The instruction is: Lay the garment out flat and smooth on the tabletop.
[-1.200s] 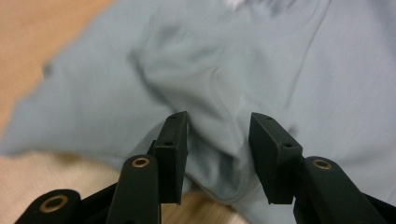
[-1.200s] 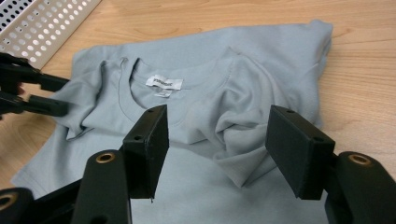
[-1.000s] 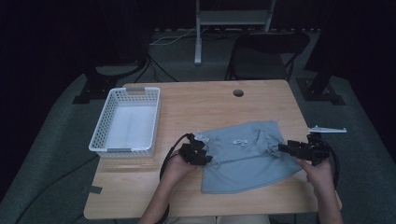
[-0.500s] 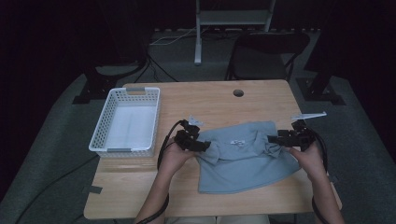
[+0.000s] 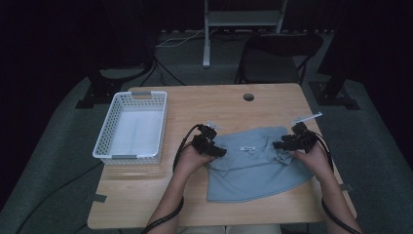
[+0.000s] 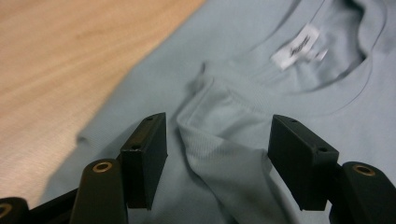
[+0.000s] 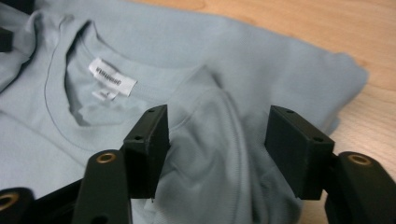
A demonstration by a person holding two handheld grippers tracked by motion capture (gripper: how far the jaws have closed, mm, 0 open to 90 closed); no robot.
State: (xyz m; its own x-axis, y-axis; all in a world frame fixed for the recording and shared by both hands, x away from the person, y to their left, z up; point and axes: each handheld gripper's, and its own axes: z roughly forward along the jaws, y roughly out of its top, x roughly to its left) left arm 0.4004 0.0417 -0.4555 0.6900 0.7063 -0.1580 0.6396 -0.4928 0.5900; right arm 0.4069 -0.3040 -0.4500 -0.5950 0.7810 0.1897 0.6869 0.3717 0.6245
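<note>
T-shirt (image 5: pixel 253 163) shifted up-table, sleeves seemingly folded in, both tongs agape

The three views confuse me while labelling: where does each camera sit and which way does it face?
High view: fixed above the person's side, facing forward and down on the table; forearms and both hand-held grippers show.
Left gripper view: rides the left hand-held gripper, looking along its open jaws at a shirt fold.
Right gripper view: rides the right hand-held gripper, jaws open likewise.
All share the blue shirt and its neck label.
</note>
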